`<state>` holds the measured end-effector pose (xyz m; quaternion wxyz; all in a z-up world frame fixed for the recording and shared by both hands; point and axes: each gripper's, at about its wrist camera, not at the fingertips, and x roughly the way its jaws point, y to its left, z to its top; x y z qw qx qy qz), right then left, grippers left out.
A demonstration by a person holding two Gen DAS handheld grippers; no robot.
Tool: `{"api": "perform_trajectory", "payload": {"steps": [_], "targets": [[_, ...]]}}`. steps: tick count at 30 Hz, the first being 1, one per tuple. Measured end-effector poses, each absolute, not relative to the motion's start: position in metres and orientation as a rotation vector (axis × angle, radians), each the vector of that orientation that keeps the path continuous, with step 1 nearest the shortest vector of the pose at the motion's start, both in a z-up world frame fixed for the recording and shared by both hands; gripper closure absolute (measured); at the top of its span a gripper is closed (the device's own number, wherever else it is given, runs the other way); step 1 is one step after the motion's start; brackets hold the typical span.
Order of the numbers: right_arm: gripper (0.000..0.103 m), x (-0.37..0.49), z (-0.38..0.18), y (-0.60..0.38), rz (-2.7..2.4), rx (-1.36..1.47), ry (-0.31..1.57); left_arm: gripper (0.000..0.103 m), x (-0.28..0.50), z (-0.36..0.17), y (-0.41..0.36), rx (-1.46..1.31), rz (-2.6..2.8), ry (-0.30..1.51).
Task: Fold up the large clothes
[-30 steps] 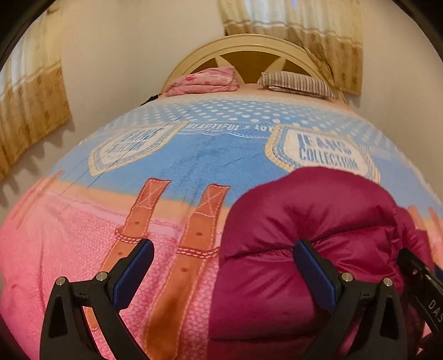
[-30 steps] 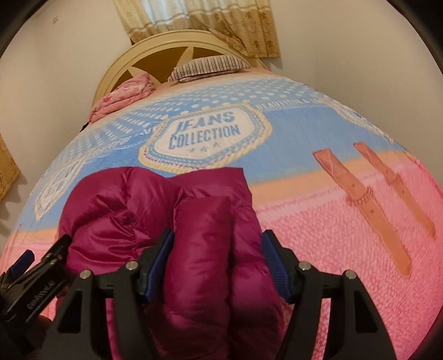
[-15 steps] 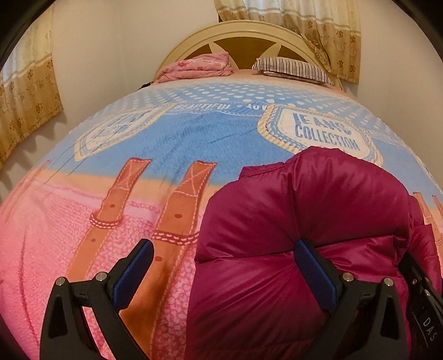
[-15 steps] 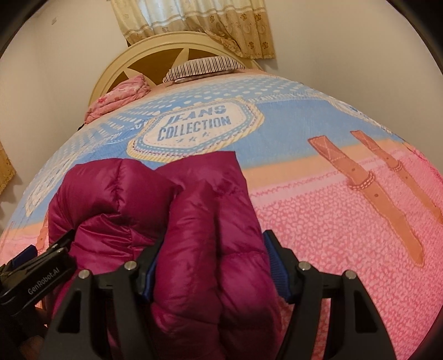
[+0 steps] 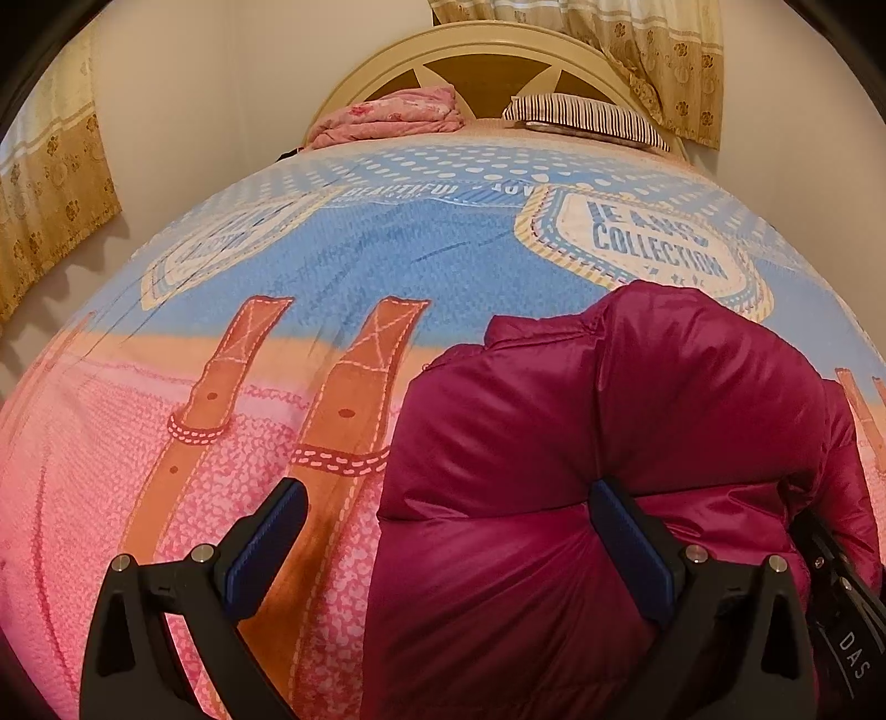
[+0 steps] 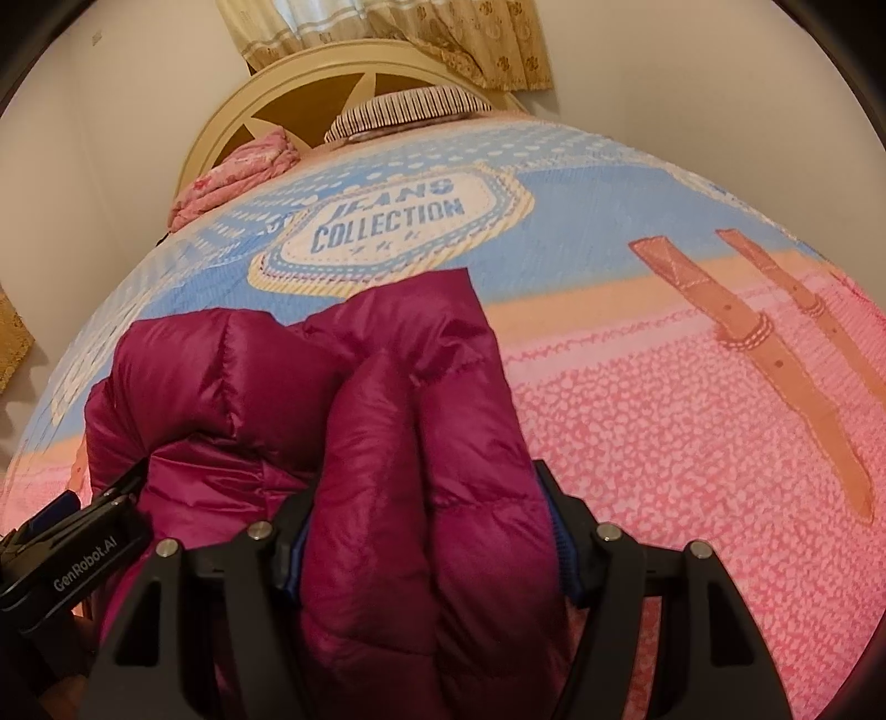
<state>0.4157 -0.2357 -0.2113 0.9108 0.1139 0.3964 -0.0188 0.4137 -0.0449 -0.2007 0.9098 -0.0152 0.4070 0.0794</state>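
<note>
Nearest, the right gripper (image 6: 426, 531) clamps a thick roll of the jacket (image 6: 354, 421), pads buried in fabric. Beside it the left gripper (image 5: 443, 531) gapes wide, one finger (image 5: 631, 537) against the jacket's edge. Beyond lies the bedspread (image 5: 387, 260); the jacket's underside is hidden.

The puffer jacket (image 5: 637, 443) in the lower right of the left wrist view is glossy magenta, quilted in broad panels. The bedspread (image 5: 387, 249) under it is denim blue with white dots and a cream "JEANS COLLECTION" badge higher up, pebbled pink lower down, crossed by orange-brown printed straps (image 5: 343, 421) with white stitching. At top, a pink floral blanket (image 5: 387, 113), a dark-and-white striped pillow (image 5: 587, 119) and tan flower-print curtains (image 5: 664, 50).
</note>
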Motion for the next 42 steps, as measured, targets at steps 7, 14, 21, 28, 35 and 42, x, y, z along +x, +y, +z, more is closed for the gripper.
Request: {"api": "perform_trajectory", "payload": {"steps": [7, 14, 21, 28, 35, 42], "targets": [[0.035, 0.418, -0.215, -0.233, -0.045, 0.219, 0.845, 0.001, 0.416, -0.204, -0.045, -0.033, 0.168, 0.857], [0.034, 0.420, -0.217, -0.231, -0.054, 0.202, 0.862, 0.001, 0.419, -0.207, -0.044, -0.036, 0.162, 0.873], [0.033, 0.422, -0.219, -0.231, -0.057, 0.191, 0.872, 0.001, 0.420, -0.208, -0.044, -0.039, 0.157, 0.883], [0.032, 0.424, -0.219, -0.231, -0.054, 0.190, 0.877, 0.001, 0.420, -0.207, -0.043, -0.044, 0.151, 0.887], [0.022, 0.403, -0.147, -0.232, -0.089, 0.140, 0.701, 0.001, 0.410, -0.148, -0.017, -0.183, 0.094, 0.807], [0.046, 0.442, -0.152, -0.207, 0.040, 0.138, 0.717, 0.001, 0.442, -0.167, -0.032, -0.117, 0.121, 0.831]]}}
